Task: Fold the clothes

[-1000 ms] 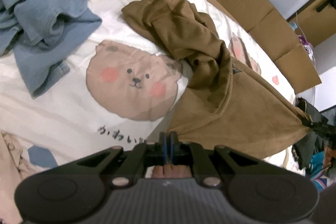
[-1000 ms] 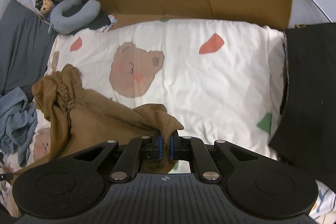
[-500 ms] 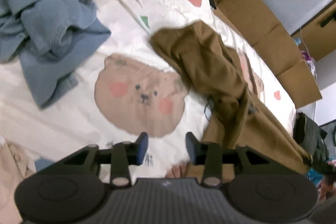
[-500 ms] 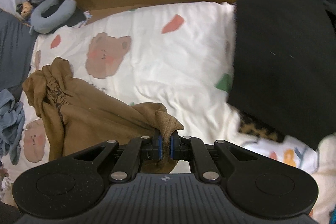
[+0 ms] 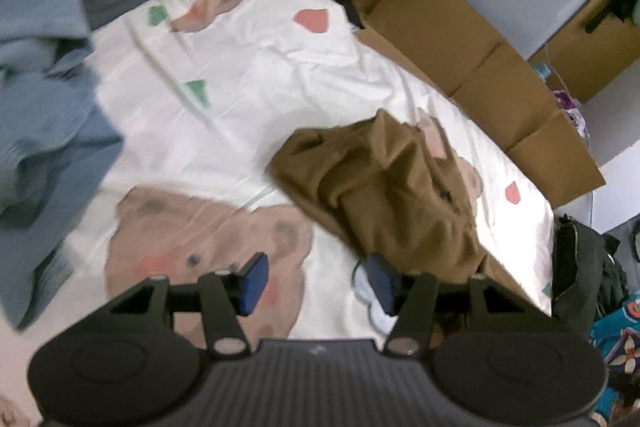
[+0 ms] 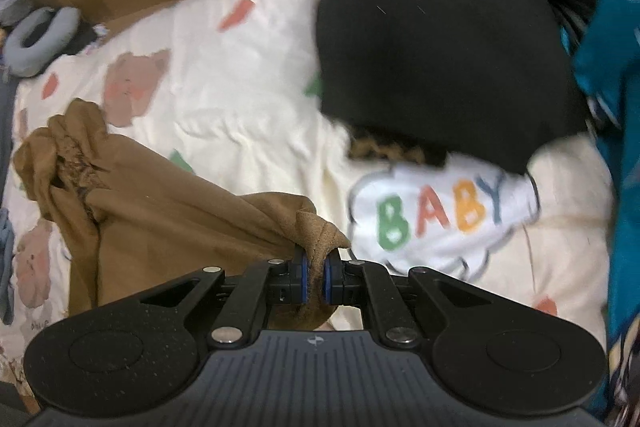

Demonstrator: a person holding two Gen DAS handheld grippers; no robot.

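A brown garment (image 5: 384, 187) lies bunched on the bear-print sheet (image 5: 240, 99); in the right wrist view the brown garment (image 6: 168, 203) stretches left from my fingers. My right gripper (image 6: 315, 277) is shut on a corner of the brown garment, the fabric poking up between the blue pads. My left gripper (image 5: 316, 279) is open with nothing between its fingers, hovering over the sheet just left of the garment's near edge. Its right fingertip (image 5: 380, 283) sits close beside the brown cloth.
A blue garment (image 5: 44, 115) is heaped at the left. A folded black garment (image 6: 440, 35) lies at the right over a "BABY" print (image 6: 440, 211). Cardboard (image 5: 480, 67) lines the bed's far edge. A grey neck pillow (image 6: 40, 39) sits at the far left corner. Teal cloth (image 6: 612, 107) hangs right.
My left gripper opened, let go of the brown garment and shifted forward. My right gripper kept its hold and swung right, dragging the garment toward the black garment.
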